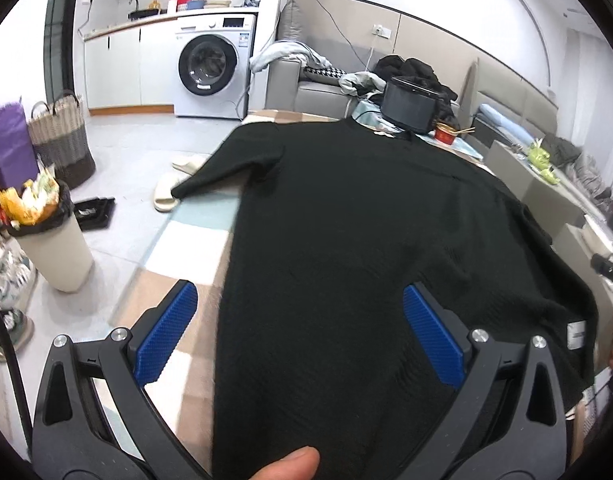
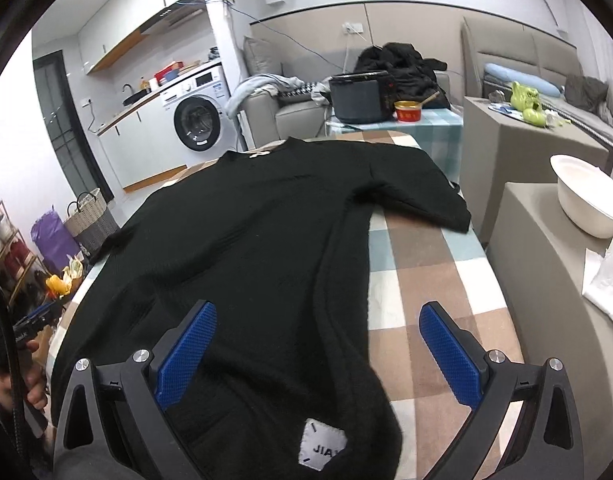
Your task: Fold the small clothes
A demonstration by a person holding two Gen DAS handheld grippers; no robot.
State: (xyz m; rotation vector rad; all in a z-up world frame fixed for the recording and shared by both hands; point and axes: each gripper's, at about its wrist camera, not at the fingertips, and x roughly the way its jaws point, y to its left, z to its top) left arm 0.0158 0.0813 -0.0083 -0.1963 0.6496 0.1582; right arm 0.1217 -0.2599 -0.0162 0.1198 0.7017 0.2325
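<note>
You are hovering both grippers over the near hem of a black knit sweater (image 1: 346, 220) that is lying flat, front down or up I cannot tell, on the counter (image 2: 426, 272) with its checked cloth. Its neck is pointing away from you, toward the dark pot (image 2: 360, 98) at the far end; one sleeve (image 2: 418, 196) is resting across the counter on your right, the other sleeve (image 1: 226, 168) is trailing off the left edge.

Your left gripper (image 1: 300, 334) is standing with its fingers wide apart, straddling the hem's left part and gripping nothing. Your right gripper (image 2: 318, 354) is likewise spread wide and empty, with the right hem corner and its white patch label (image 2: 320, 444) lying between the fingers.

The knit is looking soft, limp and fairly thick, so it is likely going to sag and stretch when lifted rather than hold a crease. It should be light, and the blue ribbed pads should be gripping it without slipping. Taking hold at the two hem corners, pinching both layers together, seems the sound choice; the dangling left sleeve is likely to drag.
</note>
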